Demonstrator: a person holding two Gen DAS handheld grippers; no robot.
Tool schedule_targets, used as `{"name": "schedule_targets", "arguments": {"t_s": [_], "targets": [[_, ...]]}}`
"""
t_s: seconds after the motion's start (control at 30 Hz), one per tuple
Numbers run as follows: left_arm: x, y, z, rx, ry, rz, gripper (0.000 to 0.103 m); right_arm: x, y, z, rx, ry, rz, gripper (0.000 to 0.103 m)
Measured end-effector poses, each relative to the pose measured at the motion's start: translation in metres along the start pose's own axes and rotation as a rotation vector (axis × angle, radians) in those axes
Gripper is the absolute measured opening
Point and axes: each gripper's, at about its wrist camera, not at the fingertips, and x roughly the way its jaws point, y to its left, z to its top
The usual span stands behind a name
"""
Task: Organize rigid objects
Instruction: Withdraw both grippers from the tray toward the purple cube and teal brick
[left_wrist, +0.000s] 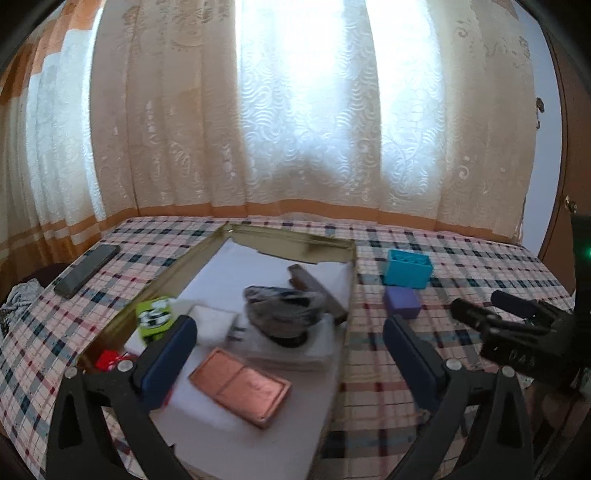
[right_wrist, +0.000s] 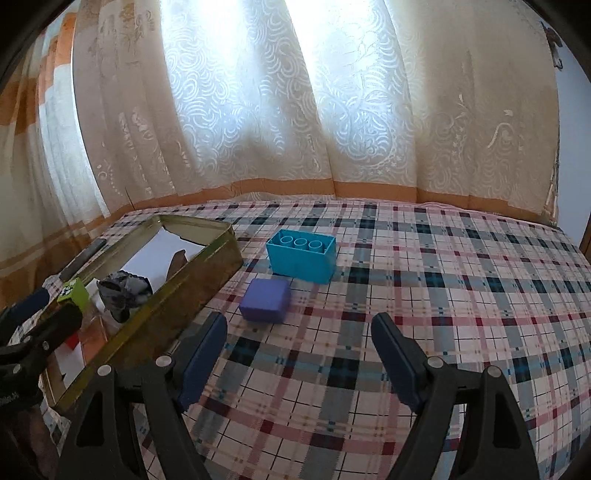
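A plaid-covered bed (right_wrist: 443, 280) fills the lower half of both views, with pale curtains (right_wrist: 258, 110) across the top. On it, at the left of the right wrist view, stands a gold tin box (right_wrist: 207, 273) lined in white. It already holds a copper-coloured flat case (left_wrist: 240, 387), a crumpled dark bundle (left_wrist: 284, 306), a brown bar (left_wrist: 317, 291), a green block with a face (left_wrist: 155, 317) and something red (left_wrist: 109, 360) in the lower left corner of the box. A dark phone (left_wrist: 86, 271) lies on the bed at the left of the left wrist view, outside the tin.

Two pieces lie loose outside the box, just right of its wall in the middle of the frame: a turquoise brick (right_wrist: 301, 254), hollow side up, and in front of it a small purple block (right_wrist: 265, 300). They sit near one another, not clearly touching.

The left hand-held gripper (left_wrist: 290, 354) hangs over the tin with its jaws spread wide and nothing between them. The right hand-held gripper (right_wrist: 299, 354) is also parted and empty, aimed at the bed short of the purple block.

The step in hand looks like fetching a loose piece. The next move probably calls for the right gripper to reach up and left in its frame, straddle the purple block, close squarely on its flat sides and then carry it over the tin wall.
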Motion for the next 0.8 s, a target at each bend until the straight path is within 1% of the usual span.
{"name": "schedule_targets", "arguments": {"t_s": [0.17, 0.27, 0.43, 0.5, 0.63, 0.8], "targets": [[0.006, -0.008, 0.006, -0.018, 0.016, 0.027, 0.102, 0.008, 0.005, 0.004, -0.021, 0.024, 0.005, 0.082], [0.008, -0.010, 0.009, -0.006, 0.013, 0.054, 0.102, 0.018, 0.008, 0.007, -0.022, 0.053, 0.015, 0.082], [0.014, 0.000, 0.019, -0.045, 0.028, 0.088, 0.102, 0.039, 0.010, 0.014, -0.007, 0.096, 0.006, 0.082], [0.018, 0.000, 0.024, -0.041, 0.034, 0.101, 0.102, 0.046, 0.010, 0.017, 0.002, 0.105, 0.001, 0.082], [0.027, 0.000, 0.030, -0.044, 0.047, 0.098, 0.102, 0.057, 0.013, 0.022, 0.002, 0.119, -0.014, 0.082], [0.034, 0.002, 0.035, -0.049, 0.070, 0.107, 0.102, 0.072, 0.017, 0.025, 0.002, 0.147, -0.011, 0.082]]}}
